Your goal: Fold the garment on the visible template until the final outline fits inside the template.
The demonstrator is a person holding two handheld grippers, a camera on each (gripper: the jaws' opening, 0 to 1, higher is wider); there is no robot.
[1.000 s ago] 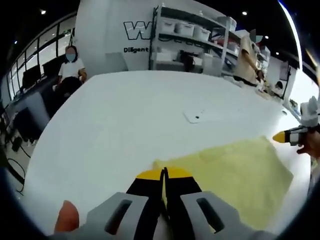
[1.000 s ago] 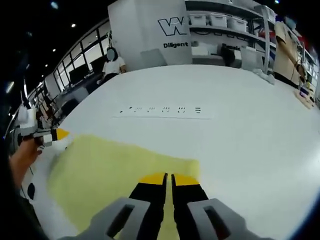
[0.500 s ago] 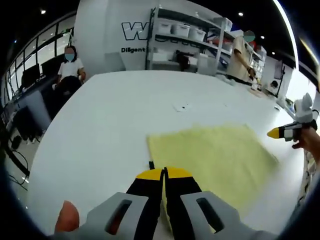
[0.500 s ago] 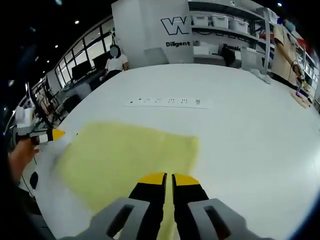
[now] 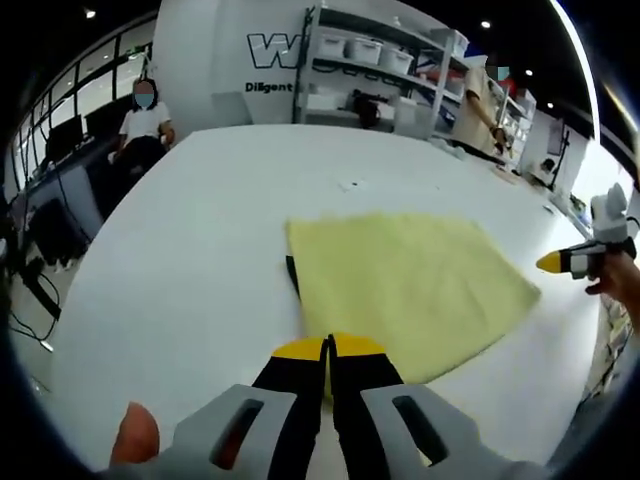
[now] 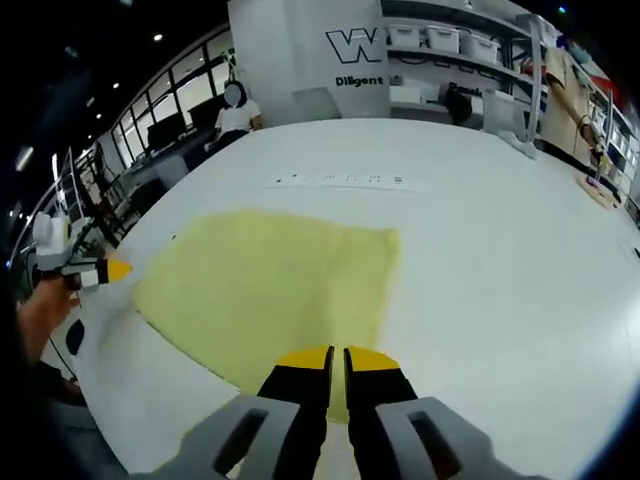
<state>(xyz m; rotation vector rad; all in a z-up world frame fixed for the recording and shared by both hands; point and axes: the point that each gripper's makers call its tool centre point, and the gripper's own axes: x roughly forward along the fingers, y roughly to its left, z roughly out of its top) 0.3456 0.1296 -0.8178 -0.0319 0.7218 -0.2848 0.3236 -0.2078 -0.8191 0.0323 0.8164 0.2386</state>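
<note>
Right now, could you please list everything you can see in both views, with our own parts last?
Garment: one, pale yellow, spread flat on the table, near edge at both claws.
Table: one, white, large, under the garment.
Dark mark: one, black, on the table at the garment's edge.
Printed strip: one row of small dark marks, on the table beyond the garment.
Shelving: white racks with white bins, behind the table.
Seated person: one, white top, at the table's far side.
Left claw: yellow-tipped black jaws together at the garment's edge.
Right claw: same colours, jaws together at the garment's edge.
</note>
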